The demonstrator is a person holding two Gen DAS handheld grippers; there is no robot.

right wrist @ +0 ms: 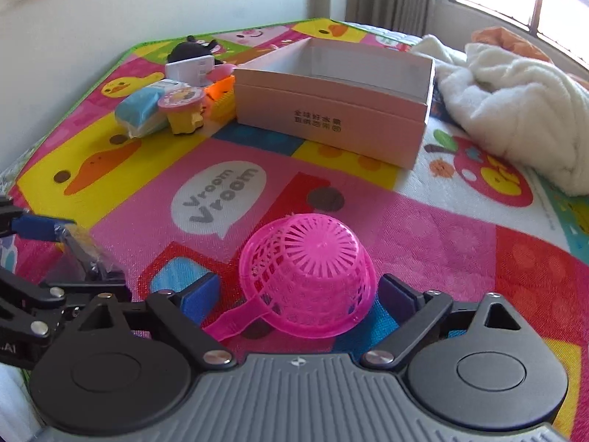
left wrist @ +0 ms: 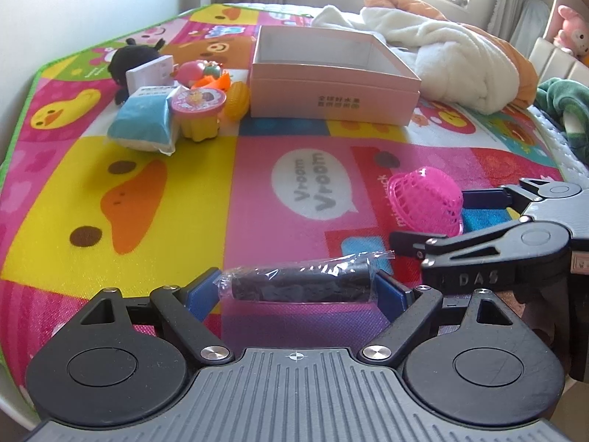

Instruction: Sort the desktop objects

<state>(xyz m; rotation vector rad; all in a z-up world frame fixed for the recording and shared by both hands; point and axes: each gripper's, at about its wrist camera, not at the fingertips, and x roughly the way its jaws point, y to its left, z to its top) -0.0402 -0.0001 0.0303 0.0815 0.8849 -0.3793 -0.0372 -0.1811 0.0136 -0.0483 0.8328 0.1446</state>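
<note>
Left claw (left wrist: 300, 287): pads pressed on a black roll in clear wrap (left wrist: 300, 283), pinched end to end, held just above the play mat (left wrist: 147, 184). Right claw (right wrist: 300, 294): blue pads set either side of a pink mesh basket (right wrist: 307, 276), which is upside down, handle strap toward cam; whether the pads touch it cannot be told. Pink open box (left wrist: 331, 73) is seen at mat centre-back, interior white, nothing visible inside. Left of box, a cluster: black plush (left wrist: 129, 59), white carton (left wrist: 151, 73), blue-white packet (left wrist: 143, 121), yellow cup w/ pink lid (left wrist: 198, 110), orange and yellow toy bits (left wrist: 235, 99). White blanket (left wrist: 452, 59) is heaped right of box.
</note>
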